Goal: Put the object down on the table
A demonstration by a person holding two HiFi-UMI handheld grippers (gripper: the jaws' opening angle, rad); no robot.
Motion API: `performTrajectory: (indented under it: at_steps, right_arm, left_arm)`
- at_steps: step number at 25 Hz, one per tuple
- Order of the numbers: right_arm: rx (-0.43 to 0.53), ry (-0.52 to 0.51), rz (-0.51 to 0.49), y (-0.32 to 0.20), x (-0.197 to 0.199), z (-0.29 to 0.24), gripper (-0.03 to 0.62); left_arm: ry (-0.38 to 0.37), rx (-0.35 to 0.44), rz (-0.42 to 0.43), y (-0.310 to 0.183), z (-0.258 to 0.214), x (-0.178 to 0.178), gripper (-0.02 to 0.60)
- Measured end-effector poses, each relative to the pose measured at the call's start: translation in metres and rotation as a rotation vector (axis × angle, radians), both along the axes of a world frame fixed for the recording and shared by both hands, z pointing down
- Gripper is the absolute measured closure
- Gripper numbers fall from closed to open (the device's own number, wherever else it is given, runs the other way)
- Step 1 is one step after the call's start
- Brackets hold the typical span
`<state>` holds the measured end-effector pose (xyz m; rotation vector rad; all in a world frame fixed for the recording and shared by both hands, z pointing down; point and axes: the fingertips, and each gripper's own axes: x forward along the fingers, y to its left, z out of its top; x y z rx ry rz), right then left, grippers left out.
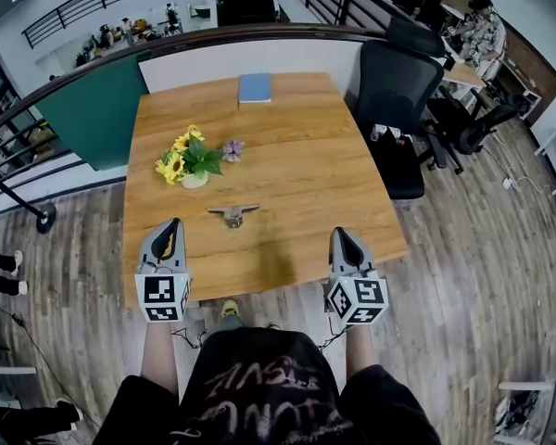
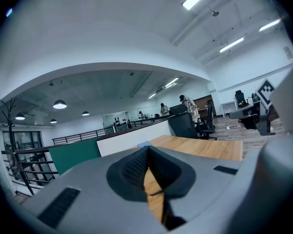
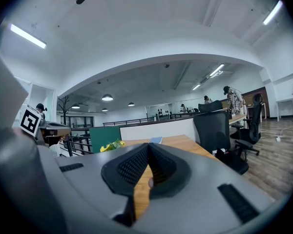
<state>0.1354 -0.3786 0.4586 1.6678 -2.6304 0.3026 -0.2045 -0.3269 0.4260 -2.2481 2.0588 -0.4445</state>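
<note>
A small grey metal object [image 1: 233, 214] lies flat on the wooden table [image 1: 306, 165], near its front edge and free of both grippers. My left gripper [image 1: 174, 222] hovers over the front left of the table, to the object's left and slightly nearer me. It is shut with nothing in it, and its tips meet in the left gripper view [image 2: 148, 148]. My right gripper [image 1: 339, 233] is over the front right, also shut and empty, with the pads together in the right gripper view [image 3: 148, 145].
A pot of yellow flowers [image 1: 192, 158] stands left of centre, just beyond the object. A blue book [image 1: 255, 87] lies at the far edge. A black office chair [image 1: 397, 100] is at the table's right side. A railing and green panel run behind.
</note>
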Motion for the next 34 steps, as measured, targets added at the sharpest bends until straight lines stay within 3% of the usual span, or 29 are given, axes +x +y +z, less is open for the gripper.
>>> performTrajectory:
  at_steps: [34]
  right_arm:
    - [0.022, 0.006, 0.005, 0.008, 0.011, -0.008, 0.589]
  left_arm:
    - [0.096, 0.03, -0.038, 0.013, -0.005, -0.007, 0.569]
